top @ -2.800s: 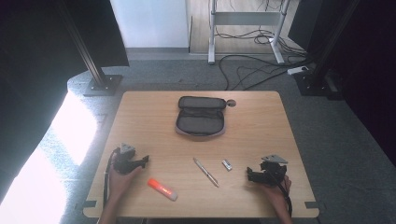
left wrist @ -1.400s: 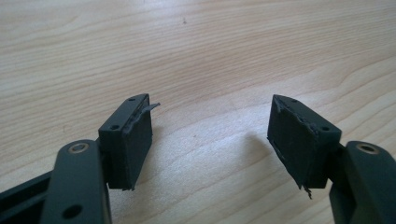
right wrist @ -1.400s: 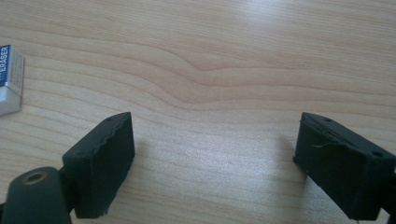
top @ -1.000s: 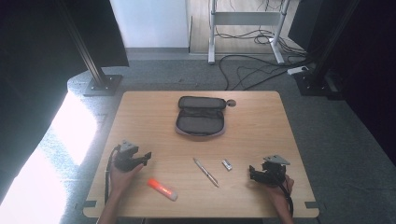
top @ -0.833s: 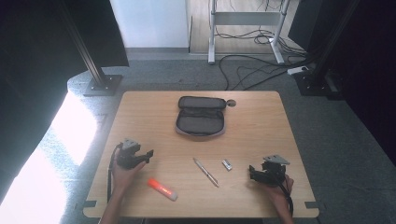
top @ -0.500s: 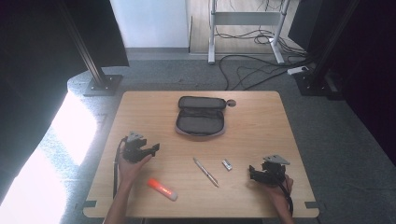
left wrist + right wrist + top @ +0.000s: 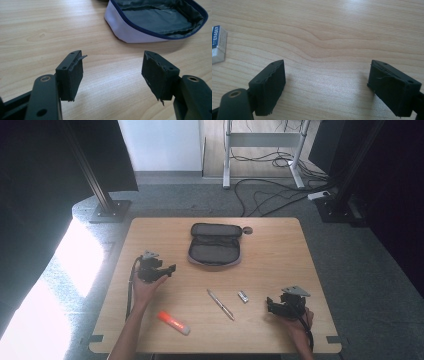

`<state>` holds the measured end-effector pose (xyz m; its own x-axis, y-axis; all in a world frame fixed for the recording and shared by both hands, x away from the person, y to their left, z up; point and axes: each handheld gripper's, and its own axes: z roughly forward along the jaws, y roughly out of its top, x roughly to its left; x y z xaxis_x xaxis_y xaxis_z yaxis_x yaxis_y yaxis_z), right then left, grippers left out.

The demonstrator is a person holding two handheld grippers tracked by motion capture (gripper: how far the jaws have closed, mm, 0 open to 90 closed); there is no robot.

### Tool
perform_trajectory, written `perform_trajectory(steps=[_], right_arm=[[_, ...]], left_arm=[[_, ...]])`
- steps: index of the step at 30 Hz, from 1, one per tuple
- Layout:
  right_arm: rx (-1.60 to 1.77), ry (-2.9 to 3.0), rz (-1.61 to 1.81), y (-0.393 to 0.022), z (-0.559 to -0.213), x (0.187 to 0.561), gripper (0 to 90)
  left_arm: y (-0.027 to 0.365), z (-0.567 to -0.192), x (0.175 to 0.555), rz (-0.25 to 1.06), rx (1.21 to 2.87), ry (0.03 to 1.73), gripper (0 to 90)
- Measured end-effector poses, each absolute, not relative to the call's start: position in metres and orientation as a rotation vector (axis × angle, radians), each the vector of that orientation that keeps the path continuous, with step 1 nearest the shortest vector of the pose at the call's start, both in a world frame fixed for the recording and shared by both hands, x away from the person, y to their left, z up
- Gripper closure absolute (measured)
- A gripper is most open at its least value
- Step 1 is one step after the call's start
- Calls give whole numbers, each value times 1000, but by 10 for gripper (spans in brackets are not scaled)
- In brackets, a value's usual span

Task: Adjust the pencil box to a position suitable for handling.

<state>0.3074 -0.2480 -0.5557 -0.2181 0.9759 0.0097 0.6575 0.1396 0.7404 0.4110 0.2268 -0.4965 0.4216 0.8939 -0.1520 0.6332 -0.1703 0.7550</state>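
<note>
An open grey pencil case (image 7: pixel 215 245) lies at the table's back middle; in the left gripper view its pale side and dark lining (image 7: pixel 155 21) sit just ahead of the jaws. My left gripper (image 7: pixel 171 269) is open and empty, left of the case, and its pads (image 7: pixel 75 72) stand wide apart over bare wood. A pen (image 7: pixel 220 304), a small eraser (image 7: pixel 243 296) and an orange glue stick (image 7: pixel 174 322) lie toward the front. My right gripper (image 7: pixel 268 306) rests open at the front right, with the eraser (image 7: pixel 218 43) at the left edge of its view.
The wooden table (image 7: pixel 280 250) stands on grey carpet. Black stand bases (image 7: pixel 107 210) and loose cables (image 7: pixel 270 195) lie on the floor behind it. Bright sunlight falls on the floor to the left.
My left gripper has moved away from the front edge, up and to the right toward the pencil case. The right gripper has stayed in place.
</note>
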Motion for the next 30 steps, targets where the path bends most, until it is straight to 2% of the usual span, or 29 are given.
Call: perform_trajectory(steps=[30], right_arm=[[1563, 1939, 870, -248, -556, 307, 142]], left_arm=[[185, -469, 453, 391, 1897, 1256, 351]])
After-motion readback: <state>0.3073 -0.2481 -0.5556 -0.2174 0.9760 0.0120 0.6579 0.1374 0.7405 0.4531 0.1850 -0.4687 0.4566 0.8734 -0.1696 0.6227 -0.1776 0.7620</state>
